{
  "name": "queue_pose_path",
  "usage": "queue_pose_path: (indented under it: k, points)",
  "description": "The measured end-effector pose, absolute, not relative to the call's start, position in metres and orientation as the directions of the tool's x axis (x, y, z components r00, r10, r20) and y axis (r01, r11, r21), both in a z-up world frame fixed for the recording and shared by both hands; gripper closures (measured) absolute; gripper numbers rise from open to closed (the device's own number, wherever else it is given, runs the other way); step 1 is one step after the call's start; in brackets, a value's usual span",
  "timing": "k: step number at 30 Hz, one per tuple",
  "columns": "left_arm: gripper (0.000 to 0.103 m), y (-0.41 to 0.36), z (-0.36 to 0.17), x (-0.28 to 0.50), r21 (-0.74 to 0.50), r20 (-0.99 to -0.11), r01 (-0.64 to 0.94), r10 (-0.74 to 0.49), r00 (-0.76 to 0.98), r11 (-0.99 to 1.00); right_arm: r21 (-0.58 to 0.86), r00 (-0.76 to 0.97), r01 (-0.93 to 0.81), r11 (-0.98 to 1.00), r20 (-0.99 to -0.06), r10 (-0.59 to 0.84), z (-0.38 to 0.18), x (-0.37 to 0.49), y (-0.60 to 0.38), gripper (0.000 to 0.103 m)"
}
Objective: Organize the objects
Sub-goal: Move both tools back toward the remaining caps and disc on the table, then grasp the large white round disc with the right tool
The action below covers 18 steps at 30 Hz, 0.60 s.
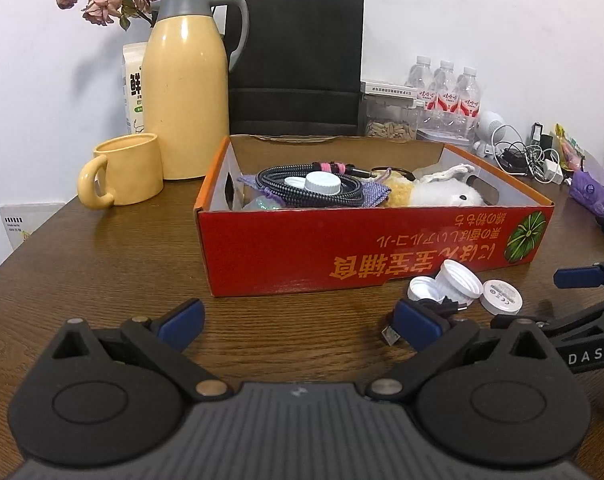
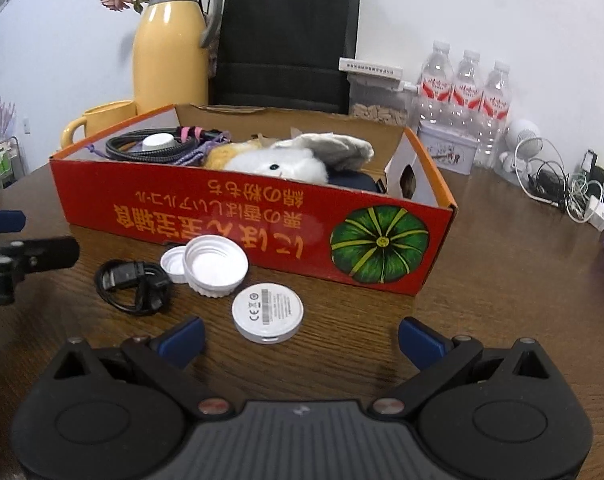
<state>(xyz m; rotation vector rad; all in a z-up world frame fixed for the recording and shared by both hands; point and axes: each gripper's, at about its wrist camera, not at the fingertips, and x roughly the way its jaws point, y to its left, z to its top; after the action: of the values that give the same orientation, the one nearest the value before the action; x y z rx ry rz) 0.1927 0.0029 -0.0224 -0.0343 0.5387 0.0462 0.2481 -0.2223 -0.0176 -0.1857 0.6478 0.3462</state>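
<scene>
Dark brown wood-grain table (image 2: pixel 482 280) carries an open red cardboard box (image 2: pixel 262 236) with orange rim and a green pumpkin printed on its front, standing near the middle. Inside the box lie a coiled black braided cable (image 1: pixel 302 192), a white screw cap (image 1: pixel 323 182) on top of it, a purple knitted pouch (image 1: pixel 372 196) and a white and yellow plush toy (image 2: pixel 278 164). On the table just in front of the box sit two white plastic screw lids (image 2: pixel 216 264) touching each other, open side up, a small coiled black USB cable (image 2: pixel 134 284) beside them, and a flat round white puck (image 2: pixel 267 312) with printed markings. The left gripper (image 1: pixel 298 318) and the right gripper (image 2: pixel 300 338) both have their blue-tipped fingers spread wide with nothing between them. Behind the box stand a yellow thermos jug (image 1: pixel 186 80) and a yellow mug (image 1: pixel 122 172) toward the far edge.
</scene>
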Motion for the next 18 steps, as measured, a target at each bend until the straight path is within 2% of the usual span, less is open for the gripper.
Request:
queue_pose_path:
  k: [5,18]
  points:
    - [0.000,0.003,-0.023,0.193,-0.021,-0.514,-0.053,0.035,0.857,0.998,0.013,0.713,-0.350,0.937,-0.644,0.276,-0.020,0.259,-0.228,0.000]
    - [0.000,0.006,-0.024,0.194,-0.042,-0.516,-0.073,0.041,0.855,0.996,0.018,0.711,-0.349,0.937,-0.646,0.277,-0.020,0.270,-0.223,0.000]
